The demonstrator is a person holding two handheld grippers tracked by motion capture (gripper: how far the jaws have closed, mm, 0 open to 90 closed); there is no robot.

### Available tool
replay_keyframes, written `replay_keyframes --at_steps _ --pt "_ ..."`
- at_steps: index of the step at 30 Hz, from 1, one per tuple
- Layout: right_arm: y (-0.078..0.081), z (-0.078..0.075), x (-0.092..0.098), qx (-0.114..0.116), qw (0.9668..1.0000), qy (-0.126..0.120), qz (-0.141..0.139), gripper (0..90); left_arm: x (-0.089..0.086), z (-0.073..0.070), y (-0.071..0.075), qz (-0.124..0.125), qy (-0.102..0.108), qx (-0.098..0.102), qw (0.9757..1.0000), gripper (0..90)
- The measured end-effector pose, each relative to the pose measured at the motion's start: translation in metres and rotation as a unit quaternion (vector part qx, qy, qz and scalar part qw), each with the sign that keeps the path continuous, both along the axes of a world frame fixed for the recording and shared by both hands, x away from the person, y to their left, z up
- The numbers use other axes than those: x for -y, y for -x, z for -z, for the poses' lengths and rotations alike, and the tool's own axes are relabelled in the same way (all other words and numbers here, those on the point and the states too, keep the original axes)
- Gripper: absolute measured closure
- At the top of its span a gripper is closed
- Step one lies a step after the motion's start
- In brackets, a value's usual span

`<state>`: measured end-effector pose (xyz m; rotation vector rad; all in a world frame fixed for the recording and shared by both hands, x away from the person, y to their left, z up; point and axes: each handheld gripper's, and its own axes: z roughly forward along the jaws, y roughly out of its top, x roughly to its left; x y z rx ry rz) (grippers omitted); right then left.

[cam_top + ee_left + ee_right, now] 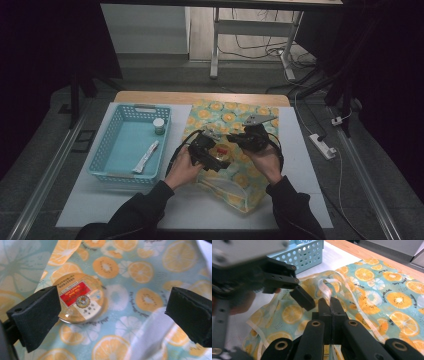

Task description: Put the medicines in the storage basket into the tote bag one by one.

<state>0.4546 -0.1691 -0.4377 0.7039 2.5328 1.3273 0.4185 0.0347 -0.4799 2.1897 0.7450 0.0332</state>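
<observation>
Jaws apart above round tin (80, 298)

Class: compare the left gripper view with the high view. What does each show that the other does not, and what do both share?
Left gripper view alone: the printed red label on the round tin's lid, and the left gripper with its jaws wide apart. High view alone: the blue basket holding a small jar and a white tube, plus the person's sleeves. Both share the round tin and the orange-print bag.
</observation>
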Motion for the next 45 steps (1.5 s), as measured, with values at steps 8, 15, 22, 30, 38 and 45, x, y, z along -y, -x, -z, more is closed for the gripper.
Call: replay_keyframes --at_steps 8,15,22,30,38,45 --pt "0.0 0.002 -0.001 -0.001 1.0 0.003 -0.001 90.0 -0.014 -0.004 0.008 0.019 0.023 -0.005 0.9995 0.2" --pt "0.001 0.002 0.0 0.0 1.0 0.004 -0.002 90.0 -0.025 -0.006 0.009 0.027 0.03 -0.008 0.9991 0.0" --pt "0.0 0.003 0.002 -0.001 1.0 0.004 -0.001 90.0 -0.035 -0.012 0.014 0.022 0.023 -0.004 0.9995 0.0" --pt "0.001 0.002 0.001 0.001 1.0 0.005 -0.006 90.0 -0.056 -0.024 0.019 -0.002 0.014 -0.002 0.9999 0.0" --pt "0.001 0.002 0.001 0.002 1.0 0.006 -0.005 90.0 -0.086 -0.024 0.018 -0.048 0.011 -0.003 0.9988 0.0" --pt "0.002 0.003 0.001 0.002 0.9999 0.008 -0.006 90.0 -0.104 -0.025 0.019 -0.071 0.01 -0.006 0.9974 0.0"
